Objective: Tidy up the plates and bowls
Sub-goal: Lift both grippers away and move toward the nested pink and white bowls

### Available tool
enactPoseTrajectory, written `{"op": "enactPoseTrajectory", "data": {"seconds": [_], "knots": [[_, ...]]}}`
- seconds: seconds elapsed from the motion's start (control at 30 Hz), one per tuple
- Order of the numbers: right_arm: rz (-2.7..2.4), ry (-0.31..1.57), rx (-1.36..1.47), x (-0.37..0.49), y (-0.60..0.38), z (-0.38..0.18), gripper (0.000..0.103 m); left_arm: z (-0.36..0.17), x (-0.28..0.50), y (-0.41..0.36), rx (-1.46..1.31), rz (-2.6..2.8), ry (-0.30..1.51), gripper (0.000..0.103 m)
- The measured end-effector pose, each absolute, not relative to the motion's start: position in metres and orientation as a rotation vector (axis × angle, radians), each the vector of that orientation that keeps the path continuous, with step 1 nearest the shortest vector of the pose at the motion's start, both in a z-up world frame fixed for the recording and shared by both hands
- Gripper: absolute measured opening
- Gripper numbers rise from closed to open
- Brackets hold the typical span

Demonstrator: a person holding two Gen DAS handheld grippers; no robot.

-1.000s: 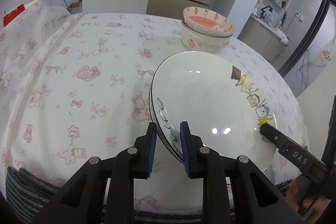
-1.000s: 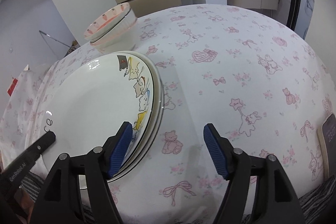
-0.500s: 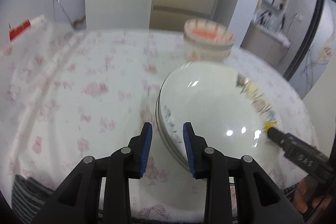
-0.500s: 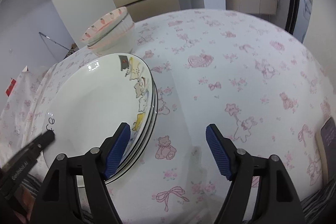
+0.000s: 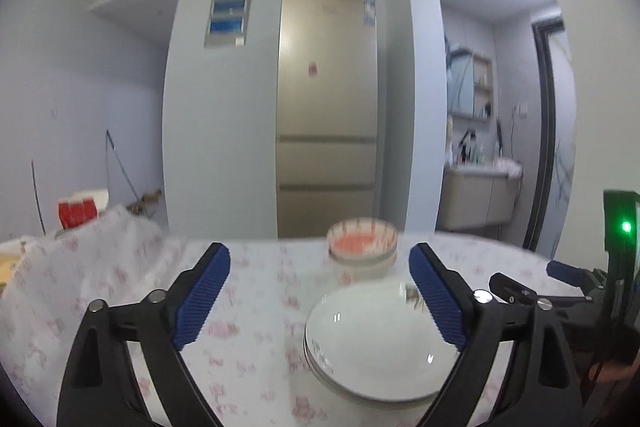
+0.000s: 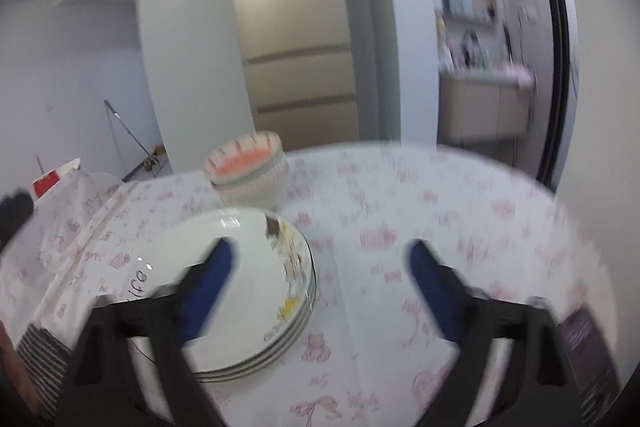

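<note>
A stack of white plates (image 5: pixel 380 347) with cartoon figures on the rim lies on the table with the pink-patterned cloth (image 5: pixel 248 307); it also shows in the right wrist view (image 6: pixel 248 291). Behind it stand stacked white bowls with pink insides (image 5: pixel 362 255), also in the right wrist view (image 6: pixel 248 175). My left gripper (image 5: pixel 320 297) is open and empty, raised above and in front of the plates. My right gripper (image 6: pixel 320 287) is open and empty, raised above the plates' right edge. The right gripper's body shows at the right of the left wrist view (image 5: pixel 568 291).
A beige fridge (image 5: pixel 326 107) and a white wall stand behind the table. A sink cabinet (image 5: pixel 480 195) is at the back right. A dark phone-like object (image 6: pixel 584 343) lies at the table's right edge. A red and white box (image 5: pixel 78 211) sits at the far left.
My left gripper has let go of the plate rim, opened wide and lifted back. Both grippers have risen and tilted up. The plates rest in a stack on the table.
</note>
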State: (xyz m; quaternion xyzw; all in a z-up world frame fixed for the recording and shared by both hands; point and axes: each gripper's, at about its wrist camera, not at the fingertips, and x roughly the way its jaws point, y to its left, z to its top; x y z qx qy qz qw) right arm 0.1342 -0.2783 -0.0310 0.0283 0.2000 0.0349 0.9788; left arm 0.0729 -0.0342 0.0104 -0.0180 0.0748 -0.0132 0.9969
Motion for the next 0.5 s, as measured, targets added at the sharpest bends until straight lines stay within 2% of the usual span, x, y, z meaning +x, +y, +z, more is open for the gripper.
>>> {"op": "enactPoseTrajectory", "data": {"seconds": [0.03,0.2,0.3,0.5], "knots": [[0.064,0.356,0.043,0.128,-0.276,-0.025,0.103,0.014,0.068,-0.034,-0.030,-0.026,0.125,0.103],[0.076,0.233,0.042,0.110,-0.270,0.002,0.103,0.027,0.048,-0.035,0.044,-0.020,0.021,0.103],[0.088,0.179,0.071,0.102,-0.270,0.012,0.103,0.026,0.042,-0.024,-0.020,-0.020,0.015,0.103],[0.164,0.111,0.049,0.093,-0.260,0.005,0.103,0.009,0.042,-0.011,-0.002,0.004,0.006,0.103]]}}
